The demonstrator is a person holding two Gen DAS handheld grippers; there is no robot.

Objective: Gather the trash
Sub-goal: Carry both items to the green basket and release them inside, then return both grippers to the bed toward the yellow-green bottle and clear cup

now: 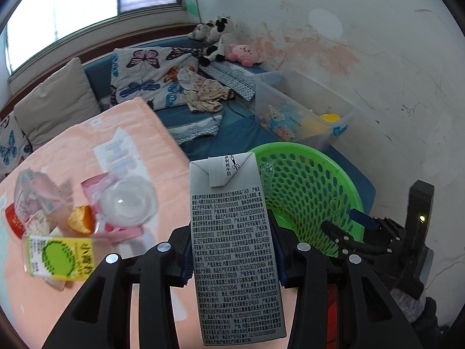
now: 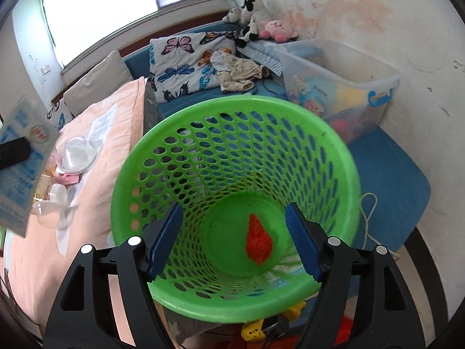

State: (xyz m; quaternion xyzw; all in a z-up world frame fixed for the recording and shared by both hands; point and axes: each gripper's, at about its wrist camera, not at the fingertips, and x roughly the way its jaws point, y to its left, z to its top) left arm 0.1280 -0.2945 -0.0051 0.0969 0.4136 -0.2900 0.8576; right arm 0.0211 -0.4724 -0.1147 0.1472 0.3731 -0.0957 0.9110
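Our left gripper (image 1: 234, 258) clamps the grey milk carton (image 1: 235, 250) beside the green mesh basket (image 2: 241, 133); our right gripper (image 2: 237, 238) hangs open above it. We should centre the carton over the rim before letting go

A bright window (image 2: 98, 8) sits high in the white wall, daylight washing it out, with a dark wooden sill under it. Below the window runs a blue couch (image 2: 386, 168). On the couch, a beige cushion (image 1: 55, 101) leans under the window, and a butterfly-print blanket (image 2: 186, 61) lies beside the cushion, farther from the window. Past the blanket, crumpled clothes (image 2: 238, 72) lie near a clear storage box (image 2: 343, 84) holding toys. In the corner beyond the blanket sit a cow plush (image 1: 218, 37) and a pink plush (image 1: 244, 52). The side wall (image 1: 363, 43) next to the box is stained pinkish and scuffed.
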